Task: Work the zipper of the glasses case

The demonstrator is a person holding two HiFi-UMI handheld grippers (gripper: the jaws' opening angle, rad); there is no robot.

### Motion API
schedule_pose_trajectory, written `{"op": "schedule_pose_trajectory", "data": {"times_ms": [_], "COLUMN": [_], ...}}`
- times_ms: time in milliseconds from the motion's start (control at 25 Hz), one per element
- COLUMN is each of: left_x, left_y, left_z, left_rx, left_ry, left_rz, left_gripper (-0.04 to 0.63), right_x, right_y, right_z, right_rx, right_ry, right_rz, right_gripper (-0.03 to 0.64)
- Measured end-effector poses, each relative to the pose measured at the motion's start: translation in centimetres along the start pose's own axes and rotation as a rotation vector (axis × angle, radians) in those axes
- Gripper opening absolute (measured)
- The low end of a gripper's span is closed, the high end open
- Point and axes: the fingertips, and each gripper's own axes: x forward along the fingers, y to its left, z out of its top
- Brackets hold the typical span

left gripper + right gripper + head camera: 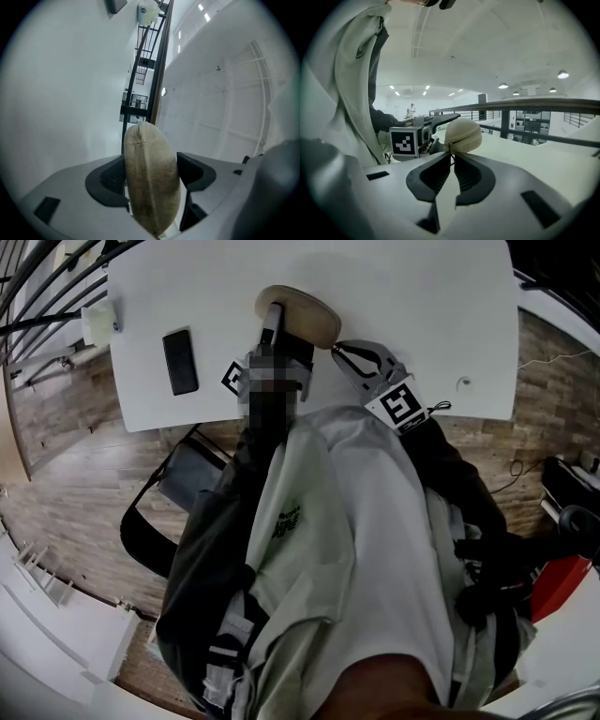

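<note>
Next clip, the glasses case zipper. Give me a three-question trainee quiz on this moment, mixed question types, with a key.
1. True or false: the left gripper is shut on the glasses case.
2. In the head view, what lies on the table to the left of the case? A) black phone B) red mug C) scissors
3. Short answer: how do the fingers of the right gripper stand, and where are their tips?
Key: 1 true. 2 A. 3 Almost together, tips at the near end of the case, by its seam.
</note>
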Motion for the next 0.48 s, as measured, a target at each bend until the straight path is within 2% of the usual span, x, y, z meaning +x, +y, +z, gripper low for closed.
{"op": "schedule_pose_trajectory", "data": {"times_ms": [160,280,480], "left_x": [-0.1,0.0,-0.5], "left_y": [-0.1,-0.8,-2.6], "left_z": [0.3,0.3,-1.8], "left_rx": [0.023,0.058,0.131], "left_ry": [-0.003,0.026,0.187], "left_rz": [0.012,0.005,-0.024], "left_gripper": [0.339,0.333,0.325], "right_x": [-0.2,-0.9,-2.4], "right_y": [0.6,-0.2,-3.5], "right_z": [0.2,0.5,0.6], "right_rx": [-0.057,-0.01,0.109], "right_ry": [0.034,0.013,-0.014], "right_rz": [0.022,-0.002,-0.047], "right_gripper": [0.002,-0.003,-0.003]}}
